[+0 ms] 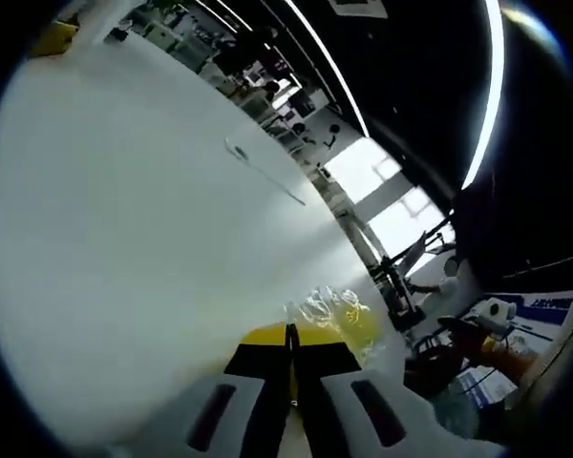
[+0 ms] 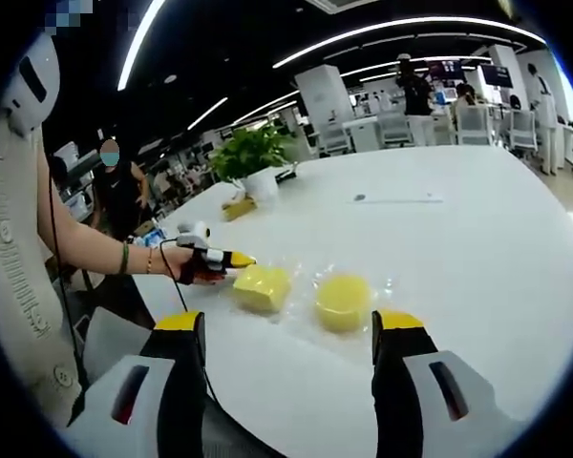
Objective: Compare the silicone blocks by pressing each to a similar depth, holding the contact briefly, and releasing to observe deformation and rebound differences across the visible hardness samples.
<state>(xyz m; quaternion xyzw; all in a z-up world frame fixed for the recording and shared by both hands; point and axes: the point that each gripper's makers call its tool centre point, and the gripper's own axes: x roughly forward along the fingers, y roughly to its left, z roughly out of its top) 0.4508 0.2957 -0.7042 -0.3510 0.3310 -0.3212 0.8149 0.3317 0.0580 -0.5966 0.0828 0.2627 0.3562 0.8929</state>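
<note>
Clearly the left gripper [image 2: 231, 259] is at work: in the right gripper view its yellow-tipped jaws come in from the left, held in a person's hand [image 2: 193, 264], and their tips meet the near edge of the square silicone block [image 2: 262, 287]. In its own view, the left gripper [image 1: 291, 367] has its jaws pressed together with no gap between them, clenched on nothing, their joined tip lying against the block's yellow surface [image 1: 355, 322]; closed jaws make a single blunt probe, which suits pressing. The right gripper [image 2: 291, 329] hangs back above the table edge with its jaws spread wide and nothing between them, well short of the samples, probably waiting so that it can watch. Just right of the square block lies the round silicone block [image 2: 343, 302], untouched; both sit on crinkled clear wrapping [image 2: 306, 277] on the white table [image 2: 477, 248]. Farther off stand a potted plant [image 2: 253, 162] and a thin cable [image 2: 398, 199]. Judging by this, the first press is under way and the round sample is still to come.
</note>
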